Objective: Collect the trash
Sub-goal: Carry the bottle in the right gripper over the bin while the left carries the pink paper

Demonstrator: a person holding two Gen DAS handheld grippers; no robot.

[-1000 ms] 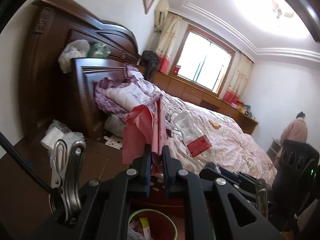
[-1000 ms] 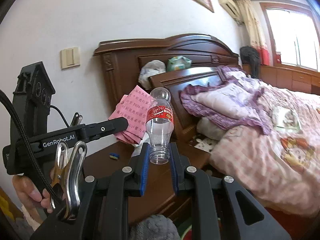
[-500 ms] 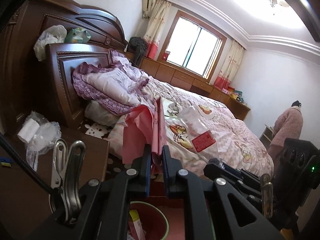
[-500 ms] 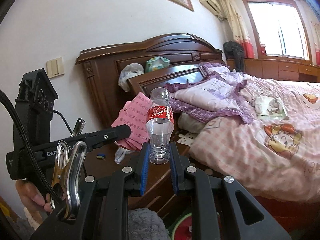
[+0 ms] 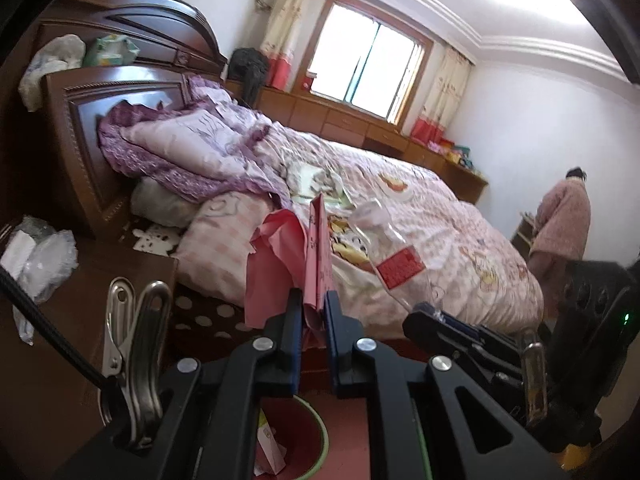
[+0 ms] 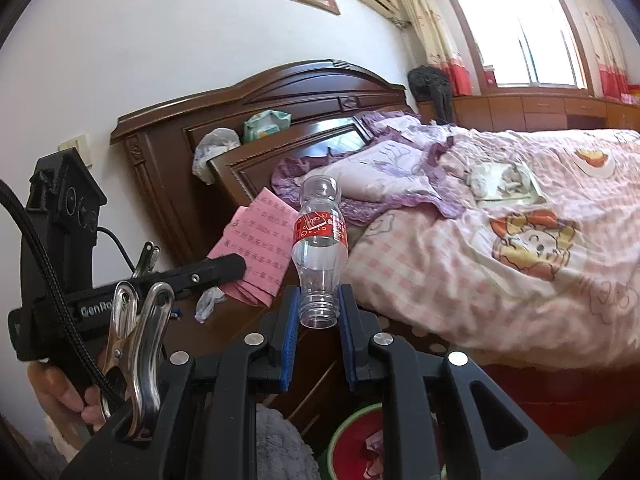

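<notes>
My left gripper (image 5: 313, 312) is shut on folded pink paper sheets (image 5: 280, 252), which stand up from its pads. The same pink paper (image 6: 260, 248) shows in the right wrist view at the tip of the left gripper (image 6: 236, 266). My right gripper (image 6: 319, 306) is shut on the neck of an empty clear plastic bottle (image 6: 320, 232) with a red label, neck toward me. That bottle (image 5: 394, 256) also appears in the left wrist view, held by the right gripper (image 5: 430, 312). A red bin with a green rim (image 5: 316, 440) holding some trash sits on the floor just below both grippers; its rim (image 6: 340, 436) shows in the right wrist view too.
A bed (image 5: 420, 216) with pink bedding and a purple quilt (image 5: 192, 148) fills the middle. Papers (image 5: 316, 180) lie on it. A wooden nightstand (image 5: 80, 320) at left carries plastic bags (image 5: 40, 252). A person (image 5: 564, 220) stands at the far right. A hand (image 6: 64, 396) grips the left handle.
Both grippers have swung to the right along the bed and sunk a little, each keeping its hold. The bin shows larger below them, and the nightstand has slid to the left edge.
</notes>
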